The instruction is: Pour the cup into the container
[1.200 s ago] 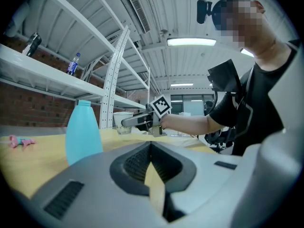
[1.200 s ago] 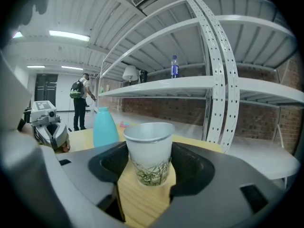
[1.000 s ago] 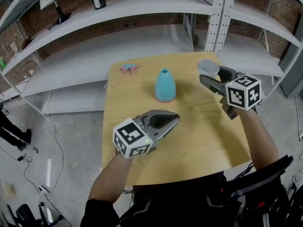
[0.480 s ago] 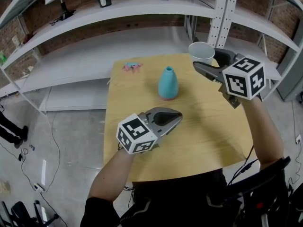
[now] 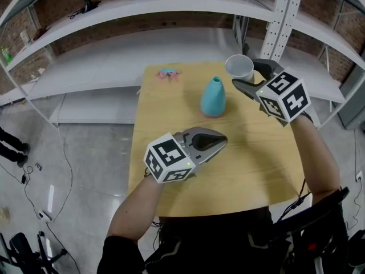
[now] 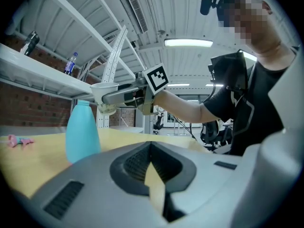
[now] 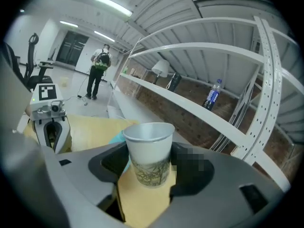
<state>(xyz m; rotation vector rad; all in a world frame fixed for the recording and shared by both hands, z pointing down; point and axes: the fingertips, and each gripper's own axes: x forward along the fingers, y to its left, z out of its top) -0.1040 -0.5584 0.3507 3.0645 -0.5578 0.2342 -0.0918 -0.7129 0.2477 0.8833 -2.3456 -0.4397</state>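
A light blue, narrow-necked container [image 5: 213,97] stands upright on the wooden table [image 5: 256,158]. In the head view my right gripper [image 5: 243,76] is shut on a white paper cup [image 5: 239,67], held upright in the air just right of the container's neck. The right gripper view shows the cup [image 7: 149,155] between the jaws, with a sliver of the container [image 7: 117,138] behind it. My left gripper [image 5: 221,140] hovers shut and empty over the table, nearer me than the container. From the left gripper view, the cup [image 6: 104,89] hangs above and right of the container [image 6: 82,132].
A small pink object [image 5: 168,73] lies at the table's far left corner. White metal shelving [image 5: 171,16] curves behind the table, with a bottle and a lamp on it. A person [image 7: 99,68] stands far off on the floor.
My right gripper has carried the cup leftward, closer to the container's neck. The left gripper has stayed about where it was.
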